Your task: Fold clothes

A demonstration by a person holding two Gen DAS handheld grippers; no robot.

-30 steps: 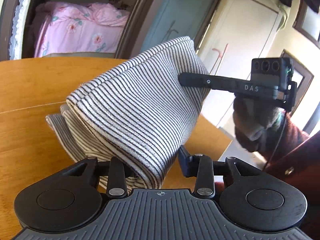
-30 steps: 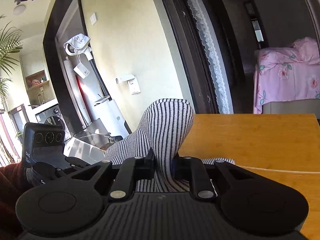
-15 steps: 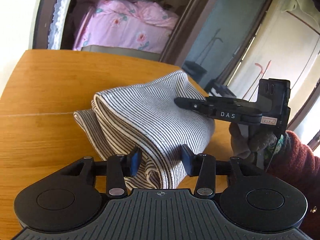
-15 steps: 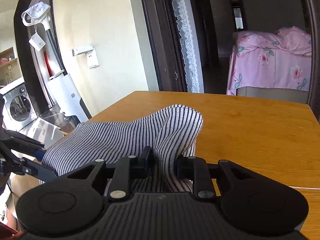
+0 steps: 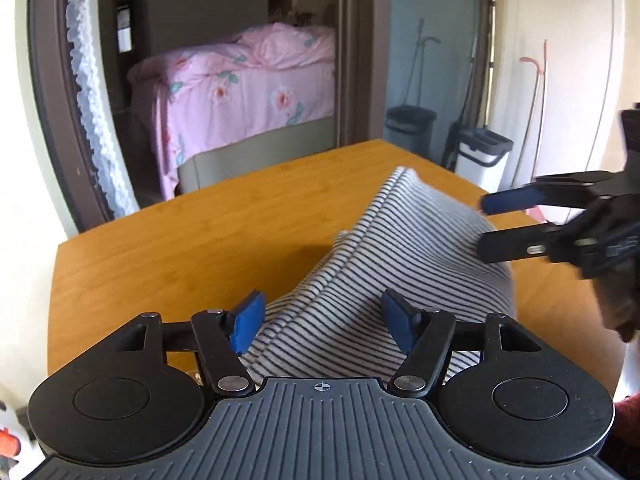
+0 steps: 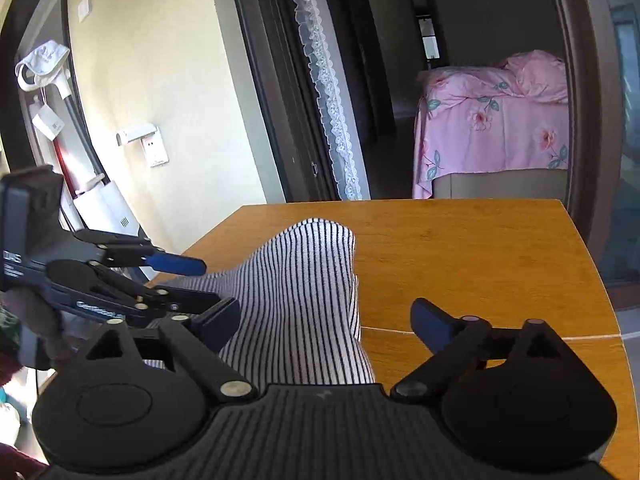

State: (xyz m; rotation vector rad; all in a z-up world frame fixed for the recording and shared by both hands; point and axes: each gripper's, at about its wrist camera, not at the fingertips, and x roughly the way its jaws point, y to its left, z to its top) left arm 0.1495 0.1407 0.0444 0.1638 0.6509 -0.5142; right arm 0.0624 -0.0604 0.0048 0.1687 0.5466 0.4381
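Nearest the striped garment (image 5: pixel 384 280), at its near end: left gripper (image 5: pixel 322 320), blue fingers (image 5: pixel 248 316) spread and just opened, cloth lying loose between them with neither pad pressing. Same garment, folded into a thick bundle, resting on the wooden tabletop (image 5: pixel 180 240), one rounded end humped upward. At the garment's right side: right gripper (image 5: pixel 486 226), fingers just opened to their widest, released, tips just beside the fabric. From the right wrist view, right gripper (image 6: pixel 320 320) straddling the garment (image 6: pixel 304 288) without squeezing, left gripper (image 6: pixel 208 284) at its left edge. Beyond the garment, bare tabletop (image 6: pixel 460 248) to its far edge. Farther off, through a doorway, bed (image 5: pixel 248 92) under a pink floral cover.
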